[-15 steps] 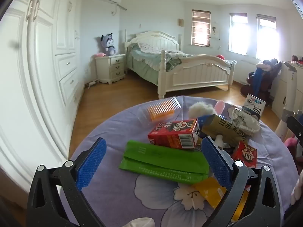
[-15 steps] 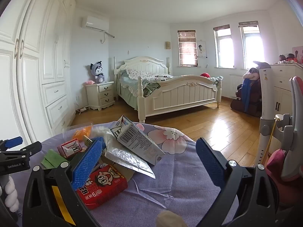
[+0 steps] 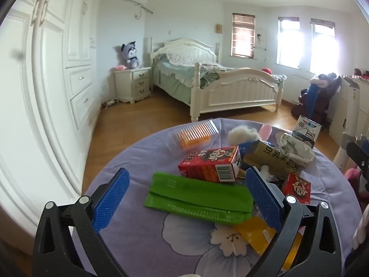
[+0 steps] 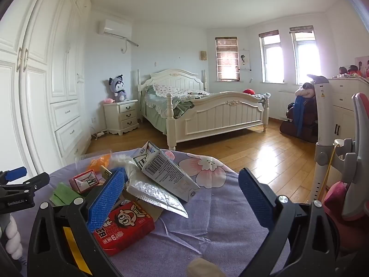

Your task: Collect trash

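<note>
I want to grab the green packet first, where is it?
In the left wrist view the green packet lies flat on the purple cloth, between the open left tool's blue pads, just before the red carton.

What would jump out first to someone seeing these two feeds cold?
The heap of packaging on the round purple floral tablecloth: a long green packet lies flat between the open left hand-held gripper fingers, a red carton just behind it. In the right view, a grey barcoded box leans over a silver pouch, left of the open right hand-held gripper. Behind the table stands a white bed.
</note>
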Tool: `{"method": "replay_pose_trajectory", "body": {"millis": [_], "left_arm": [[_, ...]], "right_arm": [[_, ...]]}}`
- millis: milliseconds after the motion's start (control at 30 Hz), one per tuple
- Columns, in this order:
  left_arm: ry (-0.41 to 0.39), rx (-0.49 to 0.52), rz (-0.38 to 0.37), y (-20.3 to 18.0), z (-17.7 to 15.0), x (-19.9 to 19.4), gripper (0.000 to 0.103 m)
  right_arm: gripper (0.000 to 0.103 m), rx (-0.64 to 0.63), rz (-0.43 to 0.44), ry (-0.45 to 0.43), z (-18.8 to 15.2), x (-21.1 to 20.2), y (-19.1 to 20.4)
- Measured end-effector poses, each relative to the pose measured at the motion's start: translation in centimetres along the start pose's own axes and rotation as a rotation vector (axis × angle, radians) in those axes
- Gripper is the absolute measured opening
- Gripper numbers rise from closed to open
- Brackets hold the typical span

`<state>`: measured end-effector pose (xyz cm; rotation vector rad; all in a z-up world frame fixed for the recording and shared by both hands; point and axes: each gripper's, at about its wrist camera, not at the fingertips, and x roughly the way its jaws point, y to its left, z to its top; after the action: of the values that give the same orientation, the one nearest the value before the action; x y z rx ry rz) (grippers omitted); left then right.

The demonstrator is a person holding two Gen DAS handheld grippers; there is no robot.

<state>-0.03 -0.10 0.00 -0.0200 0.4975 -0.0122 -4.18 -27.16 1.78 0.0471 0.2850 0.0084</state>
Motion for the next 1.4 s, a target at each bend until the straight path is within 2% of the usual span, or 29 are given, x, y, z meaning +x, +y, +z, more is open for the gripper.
{"method": "replay_pose_trajectory", "body": {"millis": [300, 600, 1400], "left_arm": [[0.025, -0.032, 0.011, 0.9, -0.1, 0.7, 0.099], [0.023, -0.02, 0.03, 0.3, -0.1, 0.7, 0.099], [0.034, -0.01, 0.021, 0.2, -0.1, 0.8, 0.099]], "right_arm": [[0.098, 0.005, -0.004, -0.003, 0.0, 0.0, 0.0], [0.098, 0.006, -0.006, -0.003, 0.2, -0.4, -0.4], [0.098, 0.01, -0.026, -0.003, 0.1, -0.1, -0.4]]}}
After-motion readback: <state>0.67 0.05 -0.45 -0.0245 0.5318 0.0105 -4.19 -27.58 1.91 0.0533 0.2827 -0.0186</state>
